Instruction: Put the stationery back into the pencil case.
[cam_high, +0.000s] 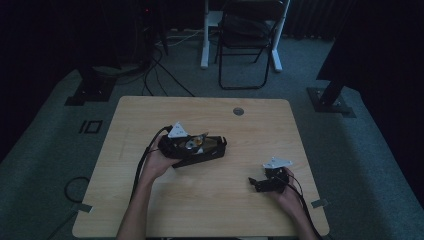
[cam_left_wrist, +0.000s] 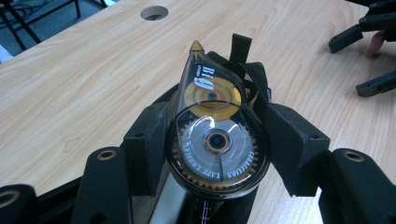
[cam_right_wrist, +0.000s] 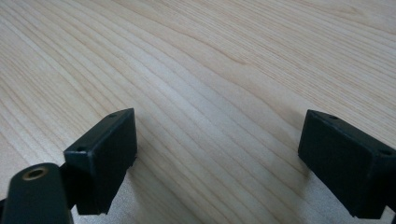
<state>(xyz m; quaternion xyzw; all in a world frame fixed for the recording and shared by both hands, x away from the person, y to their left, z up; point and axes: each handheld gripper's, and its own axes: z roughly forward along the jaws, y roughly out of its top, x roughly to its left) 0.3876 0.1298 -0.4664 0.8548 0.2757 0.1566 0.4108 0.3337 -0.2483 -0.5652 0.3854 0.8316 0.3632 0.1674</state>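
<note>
My left gripper (cam_high: 198, 145) is shut on a clear correction tape dispenser (cam_left_wrist: 212, 135) with yellow gear wheels inside; its pointed tip faces away from me. The jaws press on its round body from both sides, just above the wooden table (cam_high: 210, 200). A black strap-like piece (cam_left_wrist: 256, 77) shows behind the dispenser; what it belongs to is unclear. My right gripper (cam_high: 256, 183) rests low at the table's right front, open, with bare wood between its fingers (cam_right_wrist: 105, 156). It also shows in the left gripper view, as the right gripper (cam_left_wrist: 362, 63) at the top right.
A round cable hole (cam_high: 238, 111) sits near the table's far edge. Beyond the table stand a black folding chair (cam_high: 247, 40) and a white desk leg (cam_high: 204, 35). Cables (cam_high: 155, 75) run over the grey floor at the back left.
</note>
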